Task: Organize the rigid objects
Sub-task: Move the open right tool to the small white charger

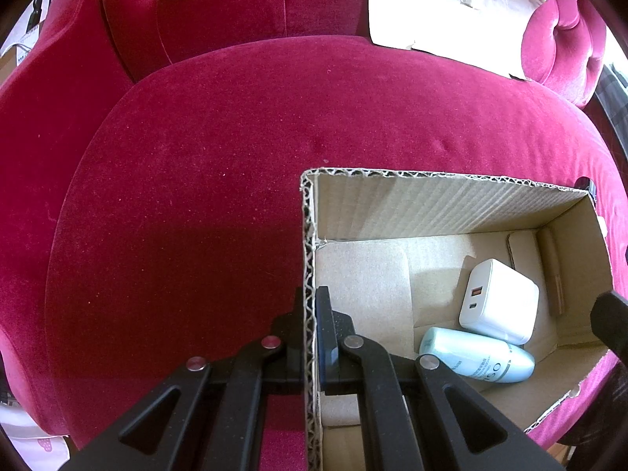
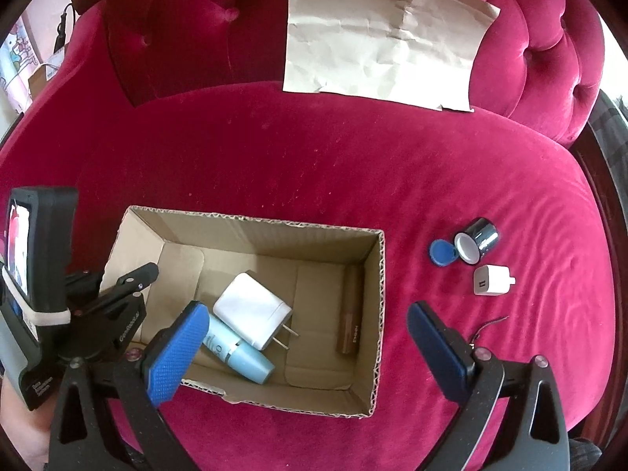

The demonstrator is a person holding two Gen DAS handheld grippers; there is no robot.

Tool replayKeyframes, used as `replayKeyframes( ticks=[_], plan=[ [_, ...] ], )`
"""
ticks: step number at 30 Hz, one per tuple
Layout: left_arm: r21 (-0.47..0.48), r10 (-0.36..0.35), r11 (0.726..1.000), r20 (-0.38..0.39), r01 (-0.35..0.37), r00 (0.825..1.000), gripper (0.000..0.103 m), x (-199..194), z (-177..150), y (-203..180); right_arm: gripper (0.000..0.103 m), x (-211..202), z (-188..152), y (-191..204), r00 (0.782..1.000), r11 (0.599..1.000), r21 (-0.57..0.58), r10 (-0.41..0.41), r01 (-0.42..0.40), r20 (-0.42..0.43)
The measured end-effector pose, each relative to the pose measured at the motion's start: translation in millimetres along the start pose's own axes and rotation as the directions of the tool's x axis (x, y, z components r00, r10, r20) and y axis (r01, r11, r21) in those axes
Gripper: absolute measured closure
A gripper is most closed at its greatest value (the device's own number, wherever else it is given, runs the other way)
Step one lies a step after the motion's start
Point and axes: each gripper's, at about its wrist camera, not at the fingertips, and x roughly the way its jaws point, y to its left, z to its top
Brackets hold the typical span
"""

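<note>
Your left gripper clenches the box wall; the box's one bottle, two chargers lie between your right gripper's released fingers.

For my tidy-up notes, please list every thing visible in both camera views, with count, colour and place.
cardboard box: one, brown, open, on the sofa seat
large charger: one, white, inside the box
bottle: one, pale blue, lying in the box, partly under the large charger
tube: one, brown, in the box along its right wall
small charger: one, white, on the seat right of the box
blue cap: one, on the seat
dark cap: one, beside the blue cap
paper: one, beige, against the backrest
sofa: one, red velvet
left gripper: fingers shut on the box wall
right gripper: fingers open over the box, empty
</note>
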Motion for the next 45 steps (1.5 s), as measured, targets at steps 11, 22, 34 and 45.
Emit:
replayKeyframes(
  ticks=[11, 22, 34, 45],
  plan=[
    [-0.001, 0.001, 1.0, 0.001, -0.001, 1.0, 0.1, -1, 1, -1, 0.0, -10, 2, -15, 1.0, 1.0, 0.011, 0.009, -0.009, 0.012],
    [0.003, 0.004, 1.0, 0.001, -0.004, 1.0, 0.1, -2, 1, -2, 0.0, -21, 6, -46, 0.998, 0.999, 0.026, -0.022, 0.021, 0.052],
    [0.007, 0.006, 1.0, 0.002, -0.006, 1.0, 0.1, -1, 0, -3, 0.0, -27, 10, -99, 0.994, 0.992, 0.098, -0.083, 0.076, 0.073],
    [0.005, 0.004, 1.0, 0.002, -0.004, 1.0, 0.1, -1, 0, -3, 0.0, -5, 5, -136, 0.99, 0.982, 0.135, -0.136, 0.129, 0.046]
  ],
)
